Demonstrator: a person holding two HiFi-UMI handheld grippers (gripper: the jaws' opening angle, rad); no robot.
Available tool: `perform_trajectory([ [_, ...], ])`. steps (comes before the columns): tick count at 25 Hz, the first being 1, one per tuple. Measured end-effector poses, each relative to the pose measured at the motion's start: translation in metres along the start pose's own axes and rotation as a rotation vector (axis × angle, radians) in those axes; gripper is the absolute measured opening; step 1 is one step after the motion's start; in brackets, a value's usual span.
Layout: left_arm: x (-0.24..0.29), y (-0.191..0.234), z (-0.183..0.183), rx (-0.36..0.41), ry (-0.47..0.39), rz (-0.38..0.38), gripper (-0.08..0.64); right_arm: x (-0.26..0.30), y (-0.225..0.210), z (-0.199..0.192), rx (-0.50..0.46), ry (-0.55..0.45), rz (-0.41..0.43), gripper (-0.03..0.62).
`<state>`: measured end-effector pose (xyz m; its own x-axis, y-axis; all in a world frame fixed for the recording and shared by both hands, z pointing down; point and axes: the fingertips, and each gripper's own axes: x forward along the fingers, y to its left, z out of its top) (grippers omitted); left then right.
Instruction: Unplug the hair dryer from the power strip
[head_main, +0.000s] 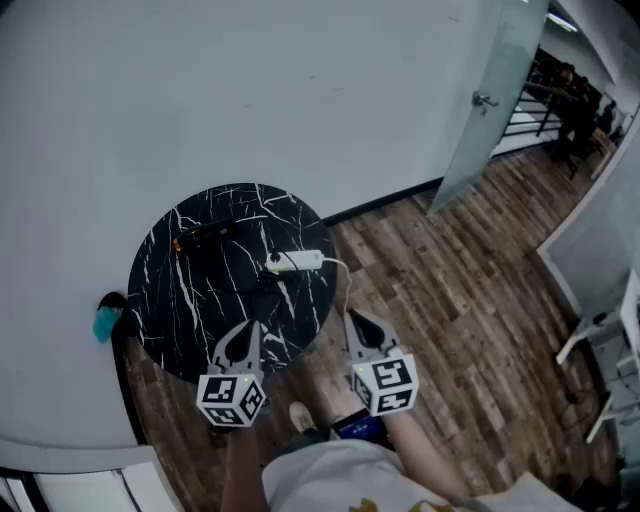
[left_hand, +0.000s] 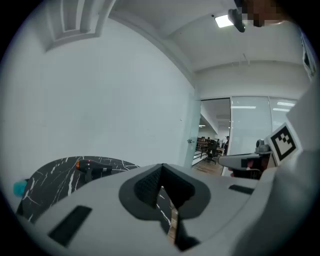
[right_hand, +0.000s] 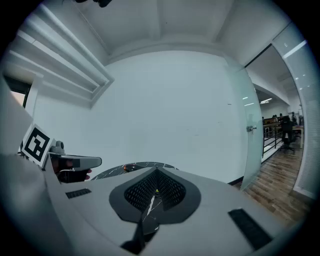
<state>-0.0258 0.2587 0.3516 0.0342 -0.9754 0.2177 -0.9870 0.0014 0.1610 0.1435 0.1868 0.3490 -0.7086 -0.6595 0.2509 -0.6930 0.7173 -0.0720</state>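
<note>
1. The hair dryer (head_main: 205, 233), black with an orange end, lies on the far left part of the round black marbled bench (head_main: 170, 300).
2. The white power strip (head_main: 296, 262) lies on the right part of the bench, apart from the dryer. Whether the dryer's plug sits in it cannot be told against the dark top.
3. A white cable (head_main: 345, 285) leaves the strip and drops over the bench's right edge.
4. The left claw (head_main: 252, 330) is closed and empty, hovering over the bench's near edge.
5. The right claw (head_main: 352, 320) is closed and empty, just off the near right edge above the wooden floor (head_main: 450, 300).
6. A teal object (head_main: 105, 323) sits left of the bench by the wall.
</note>
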Motion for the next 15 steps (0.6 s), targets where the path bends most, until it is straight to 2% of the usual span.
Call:
perform_trajectory([
  [8, 0.0006, -0.0083, -0.0047, 0.02, 0.023, 0.021, 0.0, -0.0062, -0.0044, -0.0011, -0.009, -0.001, 0.013, -0.003],
  [12, -0.0002, -0.007, -0.0041, 0.057, 0.028, 0.066, 0.0, -0.009, -0.008, -0.0003, -0.012, -0.002, 0.015, -0.003],
  [15, 0.0011, -0.0105, -0.0064, 0.071, 0.043, 0.066, 0.0, -0.009, -0.0098, 0.0006, -0.009, -0.009, 0.026, -0.003],
])
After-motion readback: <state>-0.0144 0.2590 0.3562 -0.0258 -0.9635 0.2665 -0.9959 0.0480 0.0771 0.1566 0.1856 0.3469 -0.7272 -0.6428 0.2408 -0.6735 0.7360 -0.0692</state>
